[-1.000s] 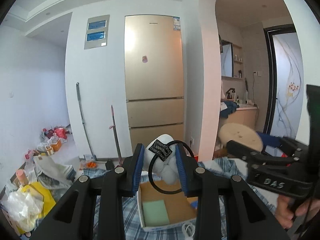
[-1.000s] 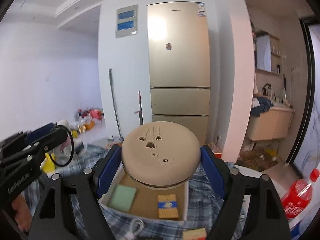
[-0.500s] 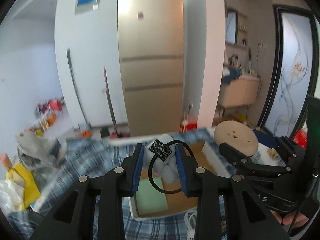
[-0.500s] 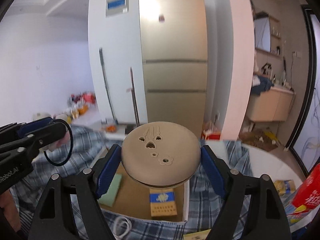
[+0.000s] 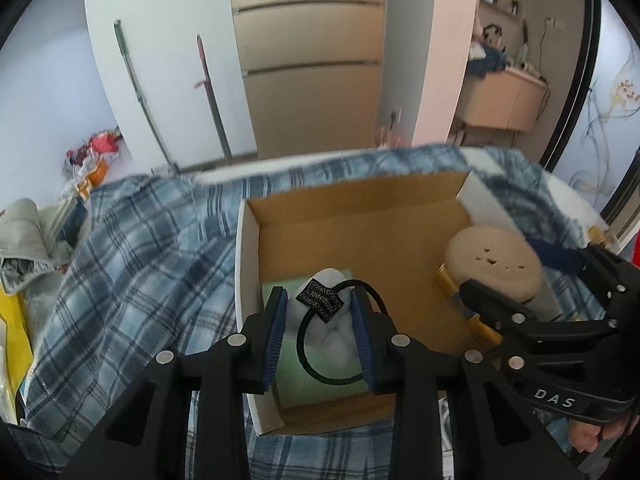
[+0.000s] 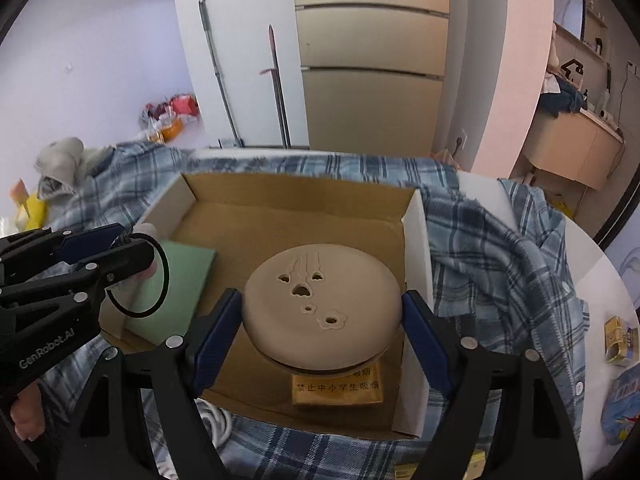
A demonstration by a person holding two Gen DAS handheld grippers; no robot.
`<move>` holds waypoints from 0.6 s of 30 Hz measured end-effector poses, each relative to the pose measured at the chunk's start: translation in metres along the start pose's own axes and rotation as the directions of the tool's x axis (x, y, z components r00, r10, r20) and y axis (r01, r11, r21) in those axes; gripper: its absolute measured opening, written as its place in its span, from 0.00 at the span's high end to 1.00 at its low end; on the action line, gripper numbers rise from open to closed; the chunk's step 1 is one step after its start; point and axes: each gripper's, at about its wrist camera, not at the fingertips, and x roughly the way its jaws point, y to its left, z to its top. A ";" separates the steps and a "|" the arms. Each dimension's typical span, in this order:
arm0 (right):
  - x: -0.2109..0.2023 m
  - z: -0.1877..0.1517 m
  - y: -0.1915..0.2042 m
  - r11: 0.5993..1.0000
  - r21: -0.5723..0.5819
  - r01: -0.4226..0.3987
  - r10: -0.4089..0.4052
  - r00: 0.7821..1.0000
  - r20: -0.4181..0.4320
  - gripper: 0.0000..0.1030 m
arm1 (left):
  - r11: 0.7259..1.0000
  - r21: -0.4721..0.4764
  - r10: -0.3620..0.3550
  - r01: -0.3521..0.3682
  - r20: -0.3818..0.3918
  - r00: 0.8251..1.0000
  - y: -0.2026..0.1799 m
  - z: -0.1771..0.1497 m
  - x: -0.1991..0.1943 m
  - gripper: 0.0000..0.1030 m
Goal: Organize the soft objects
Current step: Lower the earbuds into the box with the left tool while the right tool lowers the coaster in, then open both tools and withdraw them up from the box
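Note:
My left gripper (image 5: 319,330) is shut on a white fluffy hair tie (image 5: 332,328) with a black elastic loop and a black tag, held over the left side of an open cardboard box (image 5: 360,232), above a green pad (image 5: 316,376). My right gripper (image 6: 322,330) is shut on a round beige cushion (image 6: 322,304) with small cut-out holes, held over the box's (image 6: 296,208) right side, above a yellow pack (image 6: 336,388). The left gripper shows in the right wrist view (image 6: 132,252), and the cushion shows in the left wrist view (image 5: 494,264).
The box sits on a blue plaid cloth (image 5: 140,264) over a round white table (image 6: 592,264). Small packets (image 6: 618,340) lie at the table's right edge. A white cable (image 6: 216,420) lies by the box's near side. A fridge (image 6: 372,60), mops and floor clutter stand behind.
Both grippers have tilted down and moved forward over the box, each still holding its object. The box now fills the views.

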 end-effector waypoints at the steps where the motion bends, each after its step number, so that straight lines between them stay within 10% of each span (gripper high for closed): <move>1: 0.001 -0.001 0.002 1.000 -0.009 -0.001 0.000 1.000 -0.005 0.23 | 1.000 -0.003 -0.001 0.001 -0.014 1.000 0.002 -0.001 0.004 0.68; 9: 0.008 -0.003 0.006 1.000 -0.023 0.018 -0.018 0.999 -0.027 0.22 | 0.999 -0.040 -0.011 0.009 -0.056 0.998 0.010 -0.003 0.014 0.67; 13: 0.012 -0.004 0.006 0.999 -0.032 0.038 -0.039 0.998 -0.042 0.20 | 0.999 -0.049 -0.007 0.003 -0.074 0.997 0.011 -0.004 0.019 0.38; 18: -0.001 0.000 0.002 0.999 -0.016 0.039 -0.039 0.999 0.011 0.16 | 0.999 -0.051 0.001 -0.003 -0.041 0.999 0.010 -0.002 0.010 0.33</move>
